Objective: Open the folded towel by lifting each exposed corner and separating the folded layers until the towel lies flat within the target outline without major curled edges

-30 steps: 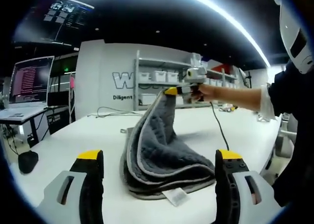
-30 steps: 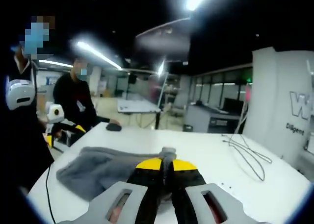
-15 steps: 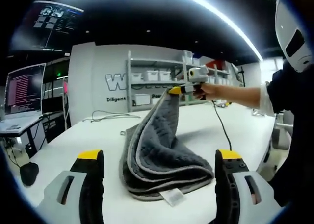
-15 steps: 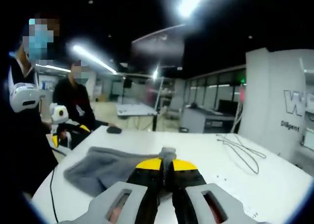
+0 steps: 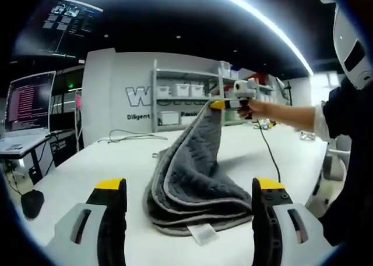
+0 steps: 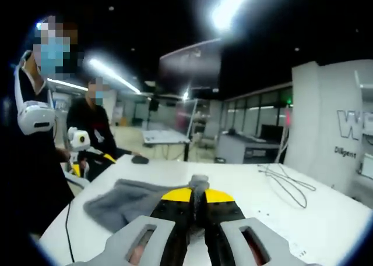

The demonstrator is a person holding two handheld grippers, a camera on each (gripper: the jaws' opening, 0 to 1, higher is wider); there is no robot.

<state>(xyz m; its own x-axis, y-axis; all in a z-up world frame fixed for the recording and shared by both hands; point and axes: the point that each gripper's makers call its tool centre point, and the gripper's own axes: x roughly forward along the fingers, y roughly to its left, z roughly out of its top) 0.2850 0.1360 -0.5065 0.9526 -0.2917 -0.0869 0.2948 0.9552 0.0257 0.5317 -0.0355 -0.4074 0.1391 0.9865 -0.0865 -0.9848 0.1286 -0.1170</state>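
Observation:
A dark grey towel [image 5: 192, 184] with a lighter border lies folded on the white table [image 5: 105, 161], a white label at its near edge. One corner is pulled up high and away. My right gripper [image 5: 218, 104] is shut on that corner, held by a hand. In the right gripper view the jaws of the right gripper [image 6: 197, 194] are closed on the towel corner [image 6: 199, 181], and the rest of the towel [image 6: 125, 199] trails down to the left. My left gripper [image 5: 186, 187] stands open in front of the towel, touching nothing.
A coil of cable [image 5: 125, 138] lies at the table's far side, also seen as cable [image 6: 288, 184]. A thin black cord [image 5: 269, 155] hangs from the right gripper. A laptop [image 5: 26, 106] and a mouse [image 5: 32, 202] sit left. A person [image 6: 90, 126] sits beyond the table.
The right gripper has carried the towel corner higher and further to the right, stretching the lifted layer. The left gripper stays open in place.

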